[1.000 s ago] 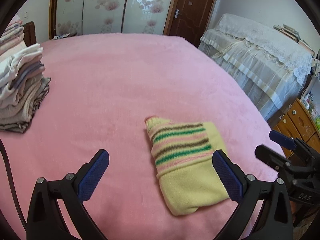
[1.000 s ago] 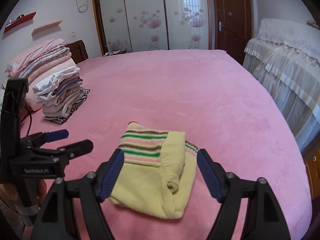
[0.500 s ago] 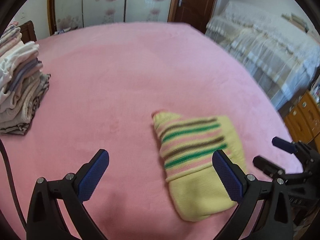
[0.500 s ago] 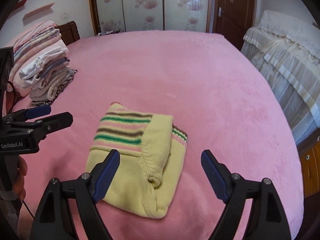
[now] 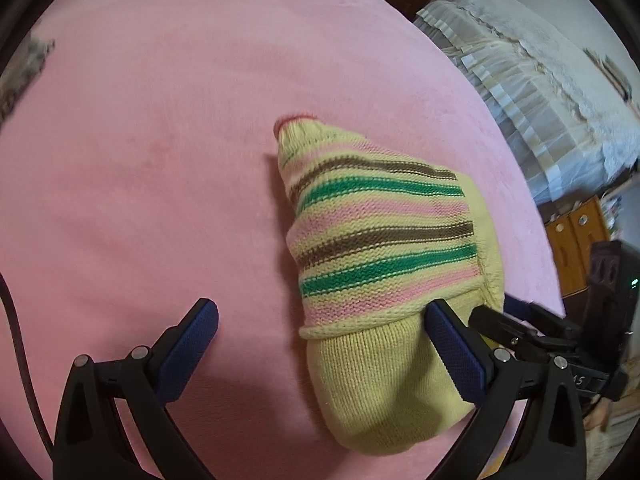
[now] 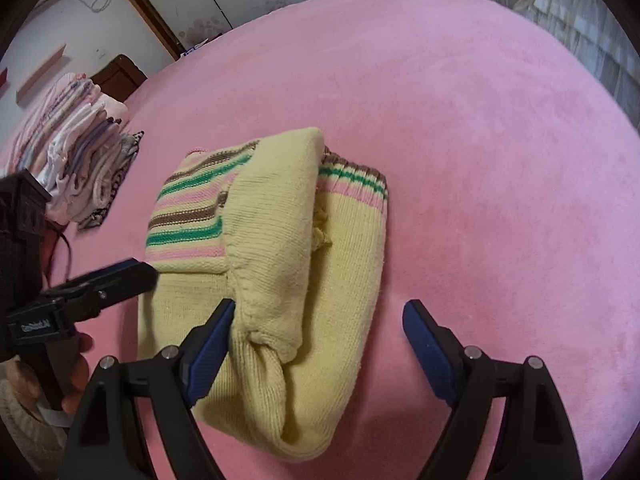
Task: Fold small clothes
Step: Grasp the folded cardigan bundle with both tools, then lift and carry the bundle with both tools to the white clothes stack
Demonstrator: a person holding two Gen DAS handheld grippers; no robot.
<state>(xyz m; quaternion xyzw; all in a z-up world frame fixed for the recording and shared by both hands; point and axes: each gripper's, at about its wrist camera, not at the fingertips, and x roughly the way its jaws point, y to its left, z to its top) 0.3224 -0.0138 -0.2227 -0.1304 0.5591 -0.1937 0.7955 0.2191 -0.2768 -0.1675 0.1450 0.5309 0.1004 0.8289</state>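
Lying folded on the pink bed [image 6: 480,120], the knit sweater [image 6: 272,240] seems soft, light and floppy; both hand-held grippers, left [image 5: 320,344] and right [image 6: 318,340], hover spread and empty, best pinching its near, thick folded edge.

A yellow knitted garment [image 5: 384,280] with pink, green and brown stripes is lying folded on the pink bed cover [image 5: 160,140]. The left gripper [image 5: 320,340] is hanging just above the garment's near end, its jaws standing wide apart: the right blue pad is touching the garment's right edge, the left pad is sitting over bare cover to the garment's left. The right gripper [image 5: 520,324] is reaching in from the garment's right side. A lace-draped piece of furniture [image 5: 540,80] is standing beyond the garment, off the bed.
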